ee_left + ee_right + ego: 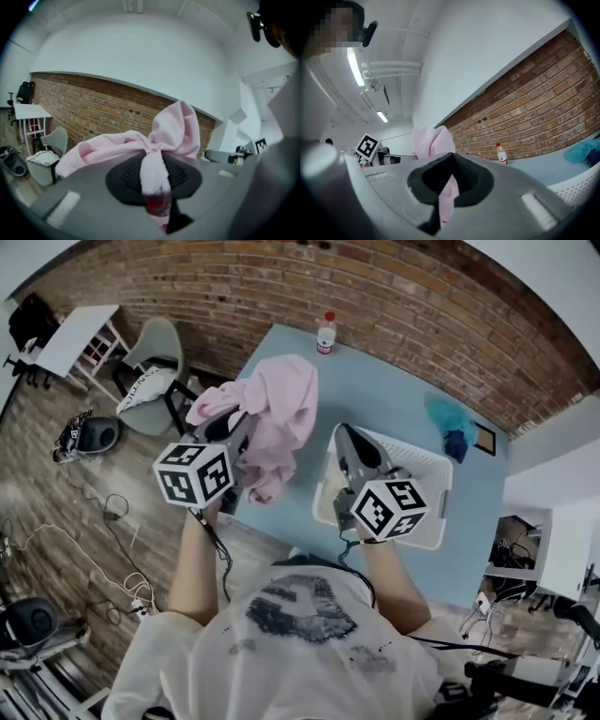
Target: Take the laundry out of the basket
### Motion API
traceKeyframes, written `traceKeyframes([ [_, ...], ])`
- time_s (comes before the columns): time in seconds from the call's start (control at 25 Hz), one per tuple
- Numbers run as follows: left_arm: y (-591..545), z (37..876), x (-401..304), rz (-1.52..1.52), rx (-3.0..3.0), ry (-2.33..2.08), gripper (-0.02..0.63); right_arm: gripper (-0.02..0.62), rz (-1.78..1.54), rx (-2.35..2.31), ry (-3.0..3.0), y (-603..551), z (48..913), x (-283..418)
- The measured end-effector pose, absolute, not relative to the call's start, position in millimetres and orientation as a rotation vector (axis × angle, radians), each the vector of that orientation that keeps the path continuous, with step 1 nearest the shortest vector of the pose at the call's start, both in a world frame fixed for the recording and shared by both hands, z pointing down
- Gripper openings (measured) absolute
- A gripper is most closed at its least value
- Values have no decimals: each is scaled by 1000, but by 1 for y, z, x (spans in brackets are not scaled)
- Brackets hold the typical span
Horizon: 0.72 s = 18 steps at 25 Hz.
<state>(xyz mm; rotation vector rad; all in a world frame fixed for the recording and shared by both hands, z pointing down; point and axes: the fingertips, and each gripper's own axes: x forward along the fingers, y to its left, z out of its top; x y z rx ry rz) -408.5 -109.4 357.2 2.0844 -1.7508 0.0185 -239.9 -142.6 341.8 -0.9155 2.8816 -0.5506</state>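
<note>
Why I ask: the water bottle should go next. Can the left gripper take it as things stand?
Probably not yet. The left gripper is shut on the pink garment, so its jaws are taken. Nothing else stands between it and the water bottle on the blue table.

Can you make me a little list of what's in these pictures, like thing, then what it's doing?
left gripper: shut on the pink garment, held up above the table
right gripper: shut on a strip of pink cloth, over the basket
basket: white, on the blue table
bottle: upright at the table's far edge
blue cloth: bunched on the table beyond the basket
</note>
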Motion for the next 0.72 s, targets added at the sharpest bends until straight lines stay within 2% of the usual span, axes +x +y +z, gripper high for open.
traceKeyframes([
  [0.32, -87, 432, -456, 43, 1902, -1765, 72, -2, -644, -813, 2973, -137, 377, -296],
  [0.72, -82, 516, -482, 67, 1776, -1725, 72, -2, -762, -813, 3053, -141, 428, -330],
])
